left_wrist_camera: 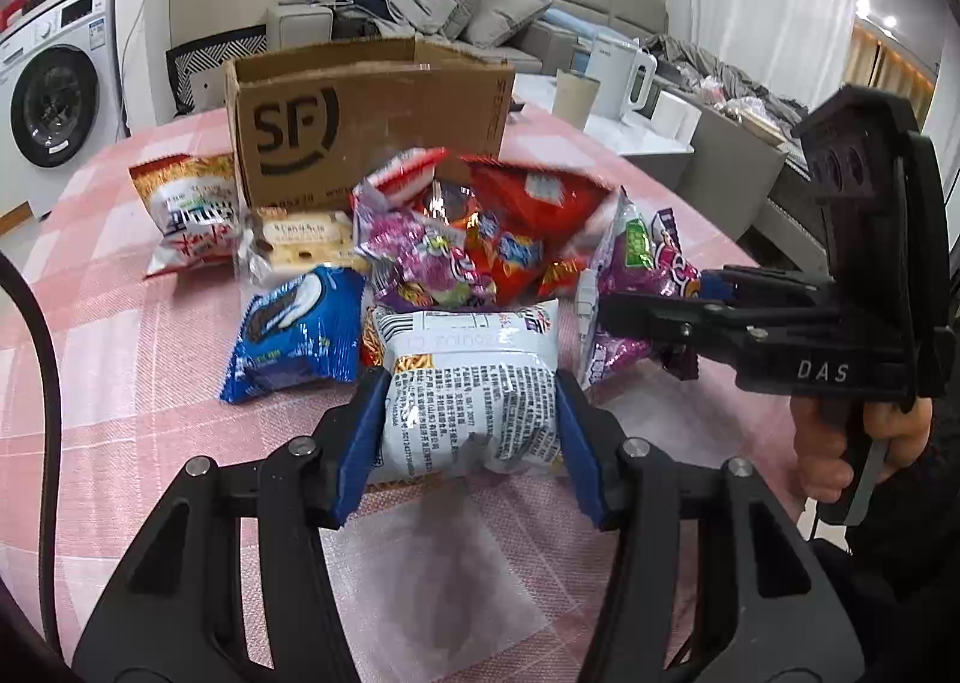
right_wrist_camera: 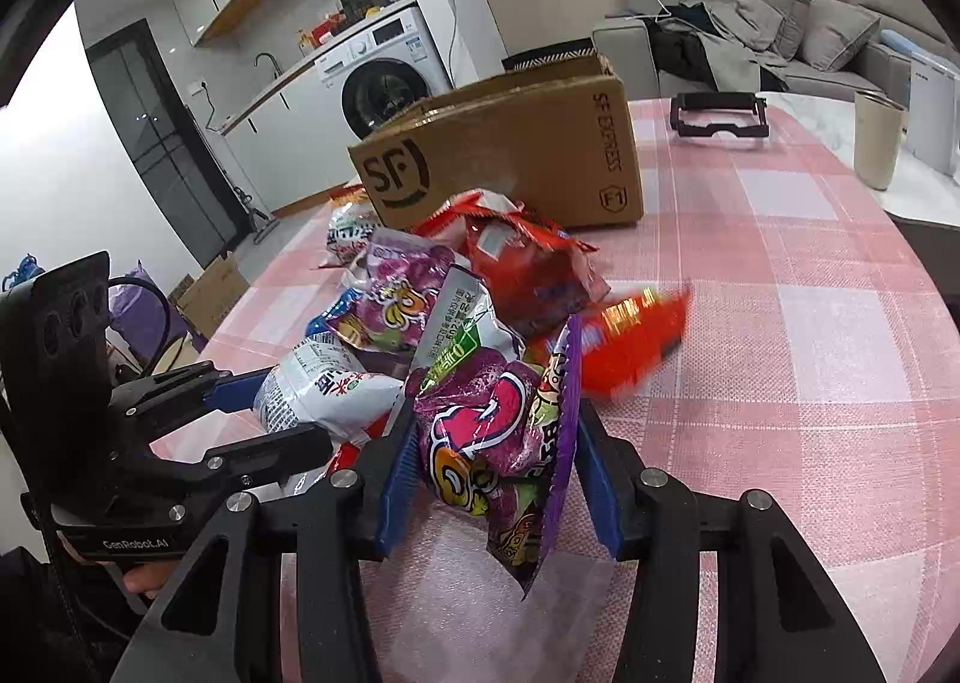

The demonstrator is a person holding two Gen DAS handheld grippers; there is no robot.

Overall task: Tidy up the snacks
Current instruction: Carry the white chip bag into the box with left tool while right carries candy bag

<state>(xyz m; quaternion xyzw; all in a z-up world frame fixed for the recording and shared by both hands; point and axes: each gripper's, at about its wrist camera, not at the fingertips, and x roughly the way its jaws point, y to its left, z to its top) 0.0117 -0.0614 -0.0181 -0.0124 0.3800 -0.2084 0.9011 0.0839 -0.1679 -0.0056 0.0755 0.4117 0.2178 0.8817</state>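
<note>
A heap of snack packets lies on the pink checked tablecloth in front of an open SF cardboard box. My left gripper is shut on a white packet with printed text, its blue pads pressing both sides. My right gripper is shut on a purple packet, held a little above the cloth. In the left wrist view the right gripper comes in from the right, clamped on that purple packet. The left gripper with the white packet shows at the left of the right wrist view.
A blue cookie packet, a cream packet, a noodle packet and red packets stay in the heap. A blurred red packet lies right of it. A black frame and a beige cup stand behind.
</note>
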